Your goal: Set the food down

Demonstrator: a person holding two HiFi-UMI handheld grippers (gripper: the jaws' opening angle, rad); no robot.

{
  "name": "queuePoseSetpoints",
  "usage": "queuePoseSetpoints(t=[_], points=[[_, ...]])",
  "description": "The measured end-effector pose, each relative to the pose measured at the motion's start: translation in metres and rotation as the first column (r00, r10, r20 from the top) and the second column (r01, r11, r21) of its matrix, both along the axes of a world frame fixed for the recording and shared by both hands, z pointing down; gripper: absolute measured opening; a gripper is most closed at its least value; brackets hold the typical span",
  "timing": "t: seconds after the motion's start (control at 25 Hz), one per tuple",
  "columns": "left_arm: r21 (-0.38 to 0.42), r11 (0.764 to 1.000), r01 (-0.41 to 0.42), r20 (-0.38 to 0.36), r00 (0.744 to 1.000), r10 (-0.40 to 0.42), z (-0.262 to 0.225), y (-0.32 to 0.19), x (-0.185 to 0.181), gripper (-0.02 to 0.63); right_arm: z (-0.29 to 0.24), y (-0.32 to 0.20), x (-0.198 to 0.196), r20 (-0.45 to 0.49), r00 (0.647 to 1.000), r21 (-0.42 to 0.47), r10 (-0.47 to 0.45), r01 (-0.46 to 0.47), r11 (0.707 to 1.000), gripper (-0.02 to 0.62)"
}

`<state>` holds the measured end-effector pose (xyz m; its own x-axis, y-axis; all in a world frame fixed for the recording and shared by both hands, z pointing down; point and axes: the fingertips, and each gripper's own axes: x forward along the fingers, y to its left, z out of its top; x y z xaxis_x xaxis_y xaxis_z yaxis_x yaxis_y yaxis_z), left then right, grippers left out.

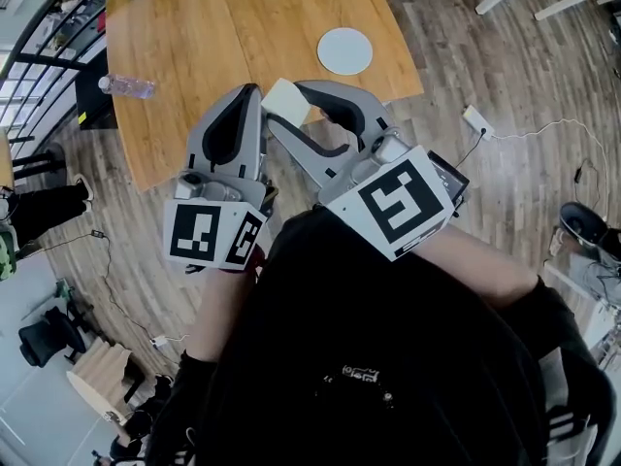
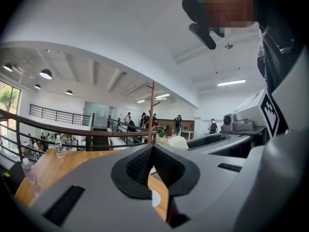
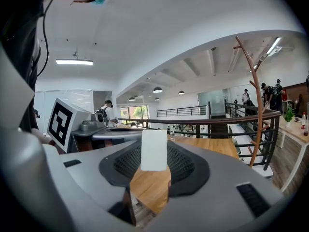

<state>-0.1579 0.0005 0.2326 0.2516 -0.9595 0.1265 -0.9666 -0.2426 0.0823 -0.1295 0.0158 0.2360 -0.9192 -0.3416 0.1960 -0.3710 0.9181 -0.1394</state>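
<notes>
The long light-wood counter (image 1: 243, 27) fills the upper half of the head view. Both hand-held grippers are raised in front of the person's chest, over its near edge.

The right hand-held gripper (image 1: 287, 105) is clenched on the food. In the right gripper view its dark ribbed pads (image 3: 186, 166) press both sides of a pale cream rectangular slab (image 3: 154, 150). The left hand-held gripper (image 1: 250, 95) sits just beside it at 9 o'clock. Its jaws are pressed together on nothing, as the left gripper view (image 2: 152, 151) shows, so the move belongs to the right one.

A round white plate (image 1: 344, 50) lies flat on the counter, apart from the other things on it. From the held slab (image 1: 285, 98) it sits between 1 and 2 o'clock in the head view, further from the person and to the right. It looks the likeliest place for the food, and the right gripper is the nearer one to it.

In the right gripper view the slab stands with its long edge running 12 to 6 o'clock and its upper half clear above the pads. It is in the air, touching neither counter nor plate. I judge that reaching the plate calls for a forward, slightly rightward reach and a tip downward. That would let the slab land on a face, not an edge.

A clear plastic water bottle (image 1: 126, 86) lies at 9 o'clock, well away from that path.
</notes>
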Motion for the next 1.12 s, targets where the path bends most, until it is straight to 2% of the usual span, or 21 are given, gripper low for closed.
queuePoseSetpoints(t=[0.28,0.6,0.88,1.12], points=[[-0.014,0.999,0.031,0.022,0.999,-0.031,-0.001,-0.046,0.008,0.003,0.0,-0.047,0.009,0.019,0.999,-0.012,-0.034,0.034,0.999,0.167],[-0.038,0.999,0.031,0.039,0.999,-0.03,0.003,-0.086,0.022,0.003,0.003,-0.089,0.021,0.042,0.999,-0.033,-0.032,0.033,0.999,0.167],[-0.068,0.997,0.021,0.052,0.998,-0.017,0.008,-0.102,0.024,0.003,0.008,-0.106,0.022,0.049,0.998,-0.055,-0.031,0.033,0.998,0.167],[-0.055,0.998,-0.01,0.037,0.999,0.012,0.011,-0.114,0.012,0.003,0.01,-0.116,0.01,0.032,0.999,-0.042,-0.006,0.007,0.999,0.167]])
